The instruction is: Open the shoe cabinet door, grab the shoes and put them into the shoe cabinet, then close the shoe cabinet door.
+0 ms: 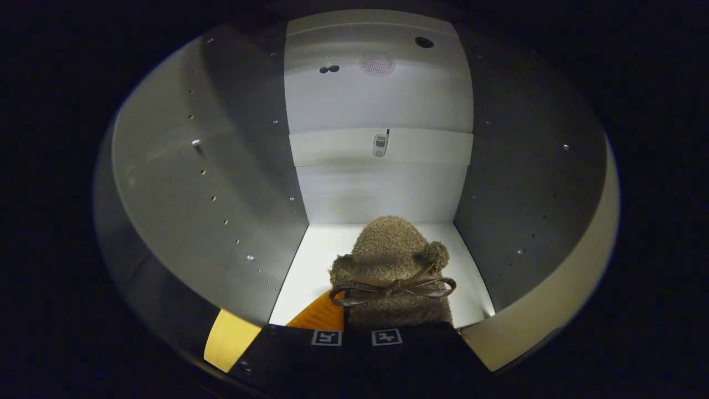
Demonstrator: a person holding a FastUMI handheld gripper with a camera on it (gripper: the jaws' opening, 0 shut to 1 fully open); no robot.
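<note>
A fuzzy brown shoe (390, 246) with a dark bow (393, 288) and two pompoms points toe-first into the open shoe cabinet (382, 191). It sits just over the cabinet's white floor (313, 257), reaching towards the back wall. My gripper (360, 313) is shut on the shoe's heel end. One finger (320, 316) shows to the left of the shoe, and the other is hidden under the shoe. Whether the sole rests on the floor cannot be told.
Grey side walls (221, 183) with rows of peg holes close in left and right (526, 183). A white cross rail (332, 147) runs along the back wall at mid height. The cabinet's pale front edges (554, 288) frame the opening near my fingers.
</note>
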